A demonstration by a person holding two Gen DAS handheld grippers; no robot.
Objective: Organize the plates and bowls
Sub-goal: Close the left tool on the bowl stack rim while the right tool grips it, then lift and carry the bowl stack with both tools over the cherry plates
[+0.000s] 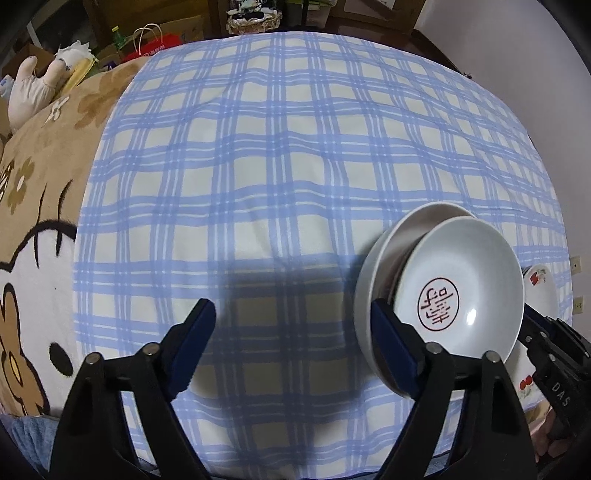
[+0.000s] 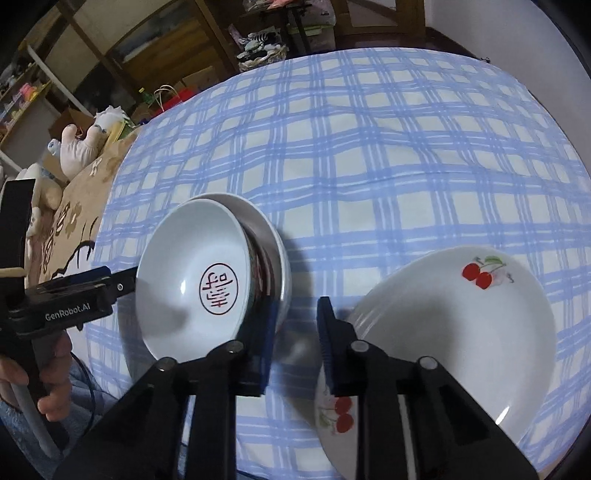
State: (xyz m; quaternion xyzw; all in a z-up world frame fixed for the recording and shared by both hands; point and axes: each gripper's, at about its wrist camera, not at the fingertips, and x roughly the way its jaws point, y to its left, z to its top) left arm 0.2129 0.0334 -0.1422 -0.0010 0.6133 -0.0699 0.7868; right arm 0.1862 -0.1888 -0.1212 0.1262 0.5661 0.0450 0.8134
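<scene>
A white bowl with a red seal mark (image 1: 461,280) (image 2: 184,266) leans tilted inside a second white bowl (image 1: 380,251) (image 2: 275,236) on the blue checked cloth. My left gripper (image 1: 293,332) is open wide over bare cloth, its right finger (image 1: 391,339) against the stack's near-left rim; in the right wrist view it (image 2: 125,284) touches the seal bowl's left edge. My right gripper (image 2: 295,332) has a narrow gap showing only cloth, with its left finger (image 2: 264,343) at the bowls' right rim. Its other finger overlaps the cherry-printed plates (image 2: 443,325) (image 1: 543,291), stacked to the right.
The checked cloth (image 1: 277,166) stretches away beyond the dishes. A beige cartoon blanket (image 1: 44,206) and plush toys (image 2: 79,147) lie to the left. Bags and a basket (image 1: 253,20) stand past the far edge. A person's hand (image 2: 55,387) holds the left gripper's handle.
</scene>
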